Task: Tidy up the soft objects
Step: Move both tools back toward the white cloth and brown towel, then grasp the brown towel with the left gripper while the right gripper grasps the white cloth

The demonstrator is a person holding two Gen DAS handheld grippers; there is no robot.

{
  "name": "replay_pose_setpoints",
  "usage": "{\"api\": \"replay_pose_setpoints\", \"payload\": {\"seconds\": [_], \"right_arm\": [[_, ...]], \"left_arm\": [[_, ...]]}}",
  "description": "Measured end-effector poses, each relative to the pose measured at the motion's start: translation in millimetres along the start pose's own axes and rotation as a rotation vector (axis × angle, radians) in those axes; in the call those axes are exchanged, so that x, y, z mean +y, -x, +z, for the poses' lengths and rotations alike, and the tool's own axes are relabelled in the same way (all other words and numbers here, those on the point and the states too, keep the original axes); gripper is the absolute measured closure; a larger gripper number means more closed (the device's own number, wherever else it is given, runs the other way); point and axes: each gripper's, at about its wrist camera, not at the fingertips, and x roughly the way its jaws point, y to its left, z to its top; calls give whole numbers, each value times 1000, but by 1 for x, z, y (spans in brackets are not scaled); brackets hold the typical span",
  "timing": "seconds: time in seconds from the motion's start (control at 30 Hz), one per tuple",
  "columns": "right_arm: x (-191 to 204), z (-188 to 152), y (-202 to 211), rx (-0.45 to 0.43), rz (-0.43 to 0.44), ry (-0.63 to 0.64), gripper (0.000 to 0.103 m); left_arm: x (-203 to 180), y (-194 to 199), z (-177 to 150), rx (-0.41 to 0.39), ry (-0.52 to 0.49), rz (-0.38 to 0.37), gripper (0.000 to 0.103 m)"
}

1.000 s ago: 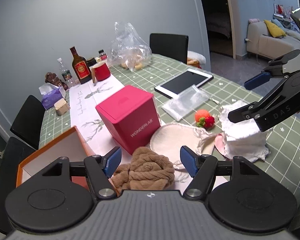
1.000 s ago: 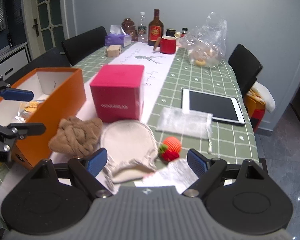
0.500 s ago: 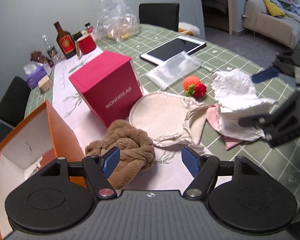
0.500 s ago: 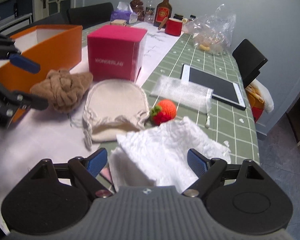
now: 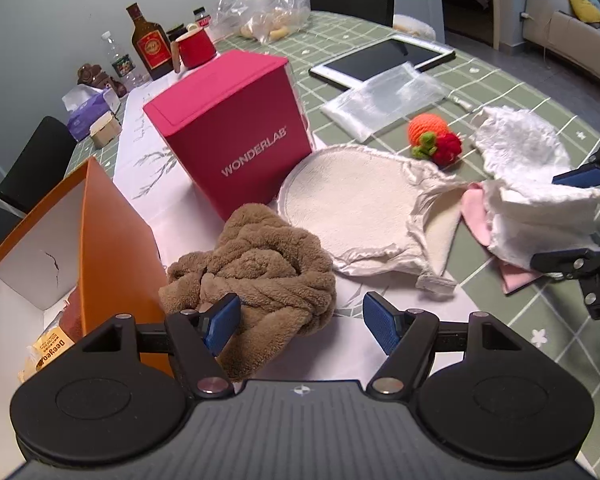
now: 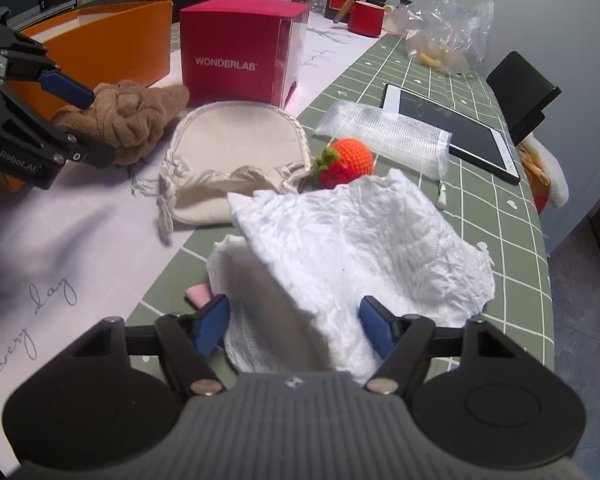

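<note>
A brown twisted plush cloth (image 5: 256,272) lies on the white runner beside the orange box (image 5: 100,240). My left gripper (image 5: 302,322) is open, its left pad touching the plush's near edge; it also shows in the right wrist view (image 6: 86,124). A cream drawstring pouch (image 5: 352,208) lies in the middle, a crocheted orange-and-red strawberry (image 5: 434,140) behind it. A crumpled white cloth (image 6: 360,248) lies over a pink piece (image 6: 198,294). My right gripper (image 6: 294,326) is open, its pads on either side of the white cloth's near fold.
A red WONDERLAB box (image 5: 236,136) stands behind the plush. A tablet (image 5: 384,58) and a clear mesh bag (image 5: 384,100) lie further back. Bottles, a red mug (image 5: 194,48), a tissue pack and a plastic bag stand at the table's far end. Black chairs surround the table.
Both grippers have come down and forward. The left has closed in on the brown plush. The right has dropped over the white cloth, which now sits between its pads.
</note>
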Motion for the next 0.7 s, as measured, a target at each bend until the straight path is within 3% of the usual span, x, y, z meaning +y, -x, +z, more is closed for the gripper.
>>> {"api": "replay_pose_setpoints", "payload": {"seconds": [0.27, 0.4, 0.7], "right_arm": [[-8, -2, -2, 4, 26, -13, 49], [-11, 0, 1, 8, 29, -13, 63], [-15, -1, 12, -1, 35, -32, 76]], "left_arm": [[-5, -9, 3, 13, -26, 27, 20], [-6, -11, 7, 21, -33, 33, 20], [-3, -14, 11, 28, -20, 30, 26]]}}
